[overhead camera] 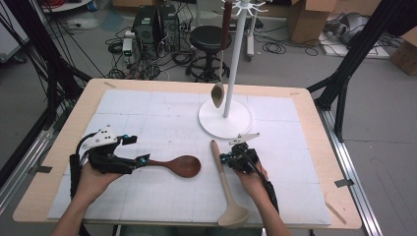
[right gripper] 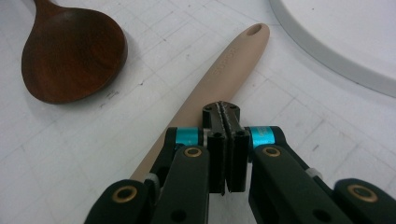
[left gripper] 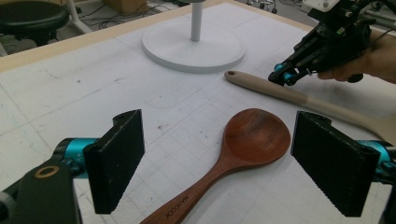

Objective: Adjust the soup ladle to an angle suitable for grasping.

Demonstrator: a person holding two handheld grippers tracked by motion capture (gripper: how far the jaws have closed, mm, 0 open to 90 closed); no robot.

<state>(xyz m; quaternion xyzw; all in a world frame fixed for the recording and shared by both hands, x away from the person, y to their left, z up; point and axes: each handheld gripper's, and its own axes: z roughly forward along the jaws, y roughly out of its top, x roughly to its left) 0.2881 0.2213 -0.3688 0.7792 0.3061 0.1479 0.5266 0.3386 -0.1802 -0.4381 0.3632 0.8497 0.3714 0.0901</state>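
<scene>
- The surface [overhead camera: 305, 147], covered by a white gridded mat, takes up the middle of the high view, and the utensils lie flat on it in the lower half, within reach of both hands.
- The rack [overhead camera: 231, 64] stands at upper centre on a round white base. One dark-handled spoon [overhead camera: 219, 91] hangs from its top hooks, so I judge the job is hanging utensils there.
- The ladle [overhead camera: 225, 184], beige with a darker handle, runs from centre frame down to the bottom edge. Its bowl is at the bottom and its handle end points toward the rack base; the hole in that end, seen upper centre in the right gripper view, suits a hook.
- The wooden spoon [overhead camera: 181, 165] lies centre-left, reddish brown and glossy, with its round bowl to the right and its handle to the left.
- The left tongs [left gripper: 217, 168] are wide open, one pad on each side of the wooden spoon's neck, gripping nothing. They look lined up to close on the handle.
- The right tongs [right gripper: 226, 140] are fully shut with nothing between the pads. They hover over the ladle's handle, just right of centre in the high view, so they would have to open before they could pick it up.
</scene>
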